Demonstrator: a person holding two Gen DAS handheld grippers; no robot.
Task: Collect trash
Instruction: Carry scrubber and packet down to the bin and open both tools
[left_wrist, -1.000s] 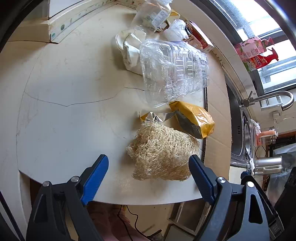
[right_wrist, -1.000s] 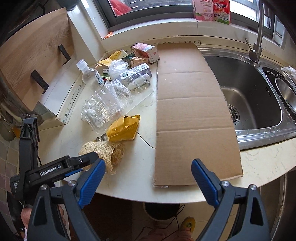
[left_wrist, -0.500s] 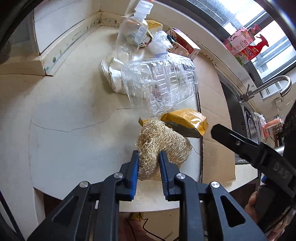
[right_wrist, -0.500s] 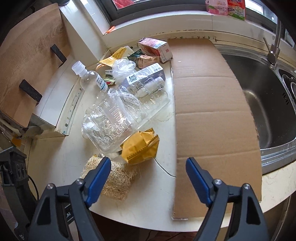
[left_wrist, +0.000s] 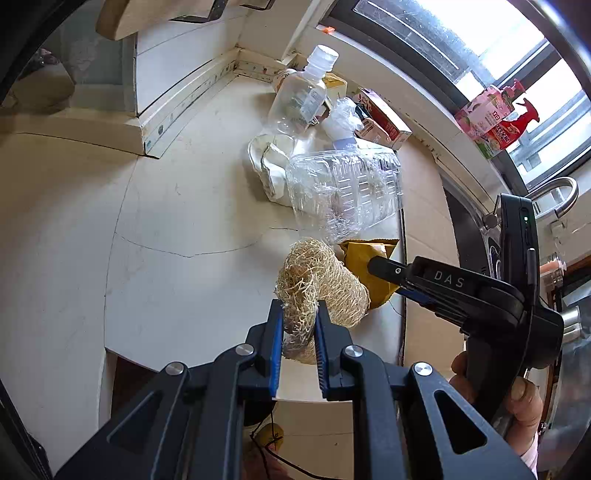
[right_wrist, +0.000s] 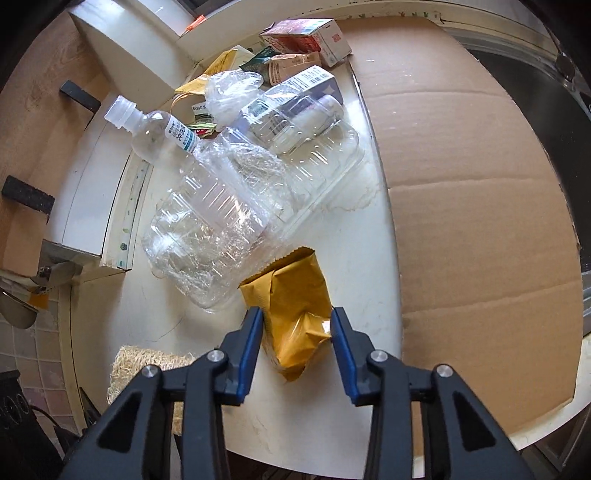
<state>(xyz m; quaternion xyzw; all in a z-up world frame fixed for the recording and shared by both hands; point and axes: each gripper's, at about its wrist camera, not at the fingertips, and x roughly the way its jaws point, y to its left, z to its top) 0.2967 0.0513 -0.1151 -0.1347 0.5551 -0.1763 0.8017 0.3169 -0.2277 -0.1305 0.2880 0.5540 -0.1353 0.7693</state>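
Note:
My left gripper (left_wrist: 298, 328) is shut on a tan fibrous loofah scrubber (left_wrist: 317, 284) and holds it lifted over the counter's front edge; the loofah also shows low left in the right wrist view (right_wrist: 147, 363). My right gripper (right_wrist: 297, 325) is closing around a crumpled yellow foil packet (right_wrist: 291, 295) lying on the counter, its jaws close on both sides; whether they touch it is unclear. The packet and the right gripper's arm (left_wrist: 443, 284) also show in the left wrist view.
A big crushed clear plastic jug (right_wrist: 214, 229), a clear clamshell tray (right_wrist: 317, 147), a small clear bottle (right_wrist: 159, 129), plastic wrap and cartons (right_wrist: 306, 37) lie behind. A flat cardboard sheet (right_wrist: 472, 166) covers the counter to the right. The sink tap (left_wrist: 557, 192) is beyond.
My left gripper shut on the loofah and lifted it. My right gripper moved forward and down to the yellow packet and narrowed around it.

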